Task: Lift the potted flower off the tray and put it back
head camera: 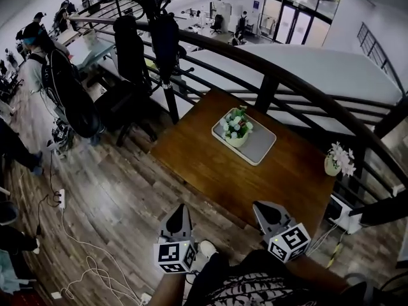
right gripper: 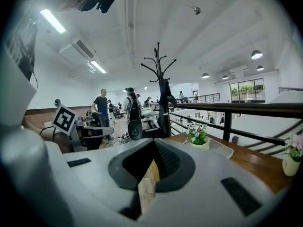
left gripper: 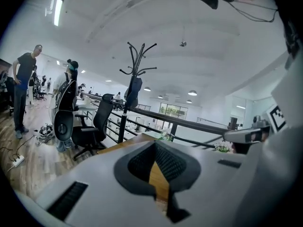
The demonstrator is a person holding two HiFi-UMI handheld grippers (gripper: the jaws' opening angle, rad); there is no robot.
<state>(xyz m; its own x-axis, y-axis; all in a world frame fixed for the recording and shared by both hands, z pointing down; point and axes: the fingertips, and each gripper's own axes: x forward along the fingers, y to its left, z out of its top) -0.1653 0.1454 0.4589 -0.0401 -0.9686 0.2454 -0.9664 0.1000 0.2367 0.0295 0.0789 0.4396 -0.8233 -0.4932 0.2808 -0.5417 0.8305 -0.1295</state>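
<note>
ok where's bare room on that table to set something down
The widest bare wood on the table lies between the tray and the near edge. A narrower strip separates the tray from the white-flower vase. The tray's right half, beside the potted flower, is free. Tight along the railing.

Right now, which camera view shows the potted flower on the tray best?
The head view: the potted flower stands whole on the tray, unobstructed, seen from above. The right gripper view shows it small, from the side; the left gripper view shows only a tiny glimpse.
</note>
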